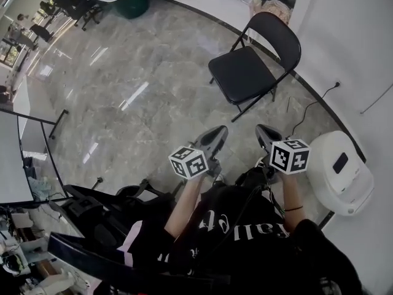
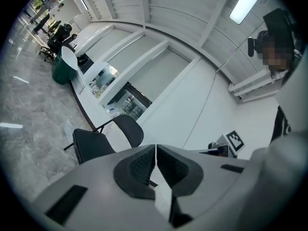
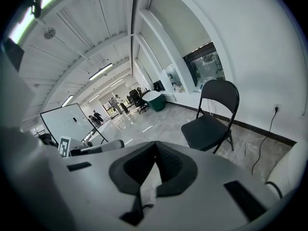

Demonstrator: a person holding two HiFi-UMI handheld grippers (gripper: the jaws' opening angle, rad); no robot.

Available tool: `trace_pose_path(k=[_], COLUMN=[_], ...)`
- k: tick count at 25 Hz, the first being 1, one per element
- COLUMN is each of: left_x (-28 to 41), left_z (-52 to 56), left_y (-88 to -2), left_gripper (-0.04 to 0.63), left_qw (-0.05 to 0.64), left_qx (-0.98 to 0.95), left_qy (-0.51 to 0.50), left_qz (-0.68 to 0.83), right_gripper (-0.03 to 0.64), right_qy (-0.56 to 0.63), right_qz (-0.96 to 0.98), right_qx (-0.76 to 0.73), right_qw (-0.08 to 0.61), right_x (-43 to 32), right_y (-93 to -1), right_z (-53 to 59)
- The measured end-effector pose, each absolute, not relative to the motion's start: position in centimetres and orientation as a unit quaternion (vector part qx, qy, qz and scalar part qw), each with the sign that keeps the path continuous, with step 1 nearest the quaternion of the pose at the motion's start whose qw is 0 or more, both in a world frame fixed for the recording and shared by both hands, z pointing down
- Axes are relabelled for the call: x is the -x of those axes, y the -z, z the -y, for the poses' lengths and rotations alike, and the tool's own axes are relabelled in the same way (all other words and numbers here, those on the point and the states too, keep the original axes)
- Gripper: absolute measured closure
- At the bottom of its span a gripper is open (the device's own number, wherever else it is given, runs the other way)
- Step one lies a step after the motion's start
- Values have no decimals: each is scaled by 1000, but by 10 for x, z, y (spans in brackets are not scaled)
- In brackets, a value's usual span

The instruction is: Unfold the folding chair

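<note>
The black folding chair (image 1: 255, 63) stands unfolded on the marble floor near the white wall, seat flat and backrest upright. It also shows in the left gripper view as the chair (image 2: 103, 141) and in the right gripper view as the chair (image 3: 211, 119). My left gripper (image 1: 219, 132) is shut and empty, held well back from the chair. Beside it, my right gripper (image 1: 263, 131) is shut too, with nothing between its jaws. In their own views the left gripper (image 2: 156, 150) and right gripper (image 3: 155, 148) have their jaws pressed together, clear of the chair.
A white rounded appliance (image 1: 341, 171) sits on the floor at the right, with a black cable (image 1: 313, 106) running to a wall socket. A whiteboard stand (image 1: 27, 146) is at the left. Office chairs and a green bin (image 1: 132, 5) stand far back. People stand in the distance (image 3: 115, 102).
</note>
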State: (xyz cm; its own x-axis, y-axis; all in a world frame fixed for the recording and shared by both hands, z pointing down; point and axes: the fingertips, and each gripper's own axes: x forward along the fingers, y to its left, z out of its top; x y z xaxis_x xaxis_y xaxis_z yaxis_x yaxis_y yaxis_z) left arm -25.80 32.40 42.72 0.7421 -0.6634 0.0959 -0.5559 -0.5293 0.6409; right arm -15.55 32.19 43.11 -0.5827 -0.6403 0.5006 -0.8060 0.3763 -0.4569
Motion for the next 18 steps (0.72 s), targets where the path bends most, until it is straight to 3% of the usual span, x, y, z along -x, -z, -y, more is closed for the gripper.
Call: trace_pose_path(k=[6,18], left_x=[288,242], left_z=[-360,-427], left_y=[-445,-449], left_gripper=[583,583], left_qw=[360,382], left_qx=[-872,-878], left_qy=[83,72], left_qz=[323,280], right_gripper=[601,601], right_qy=[-345,-334], right_qz=[805,803], right_qx=[-461,-471], right_qw=[142,147], right_x=[189,166], right_y=[-442,-439], right_z=[-381,-448])
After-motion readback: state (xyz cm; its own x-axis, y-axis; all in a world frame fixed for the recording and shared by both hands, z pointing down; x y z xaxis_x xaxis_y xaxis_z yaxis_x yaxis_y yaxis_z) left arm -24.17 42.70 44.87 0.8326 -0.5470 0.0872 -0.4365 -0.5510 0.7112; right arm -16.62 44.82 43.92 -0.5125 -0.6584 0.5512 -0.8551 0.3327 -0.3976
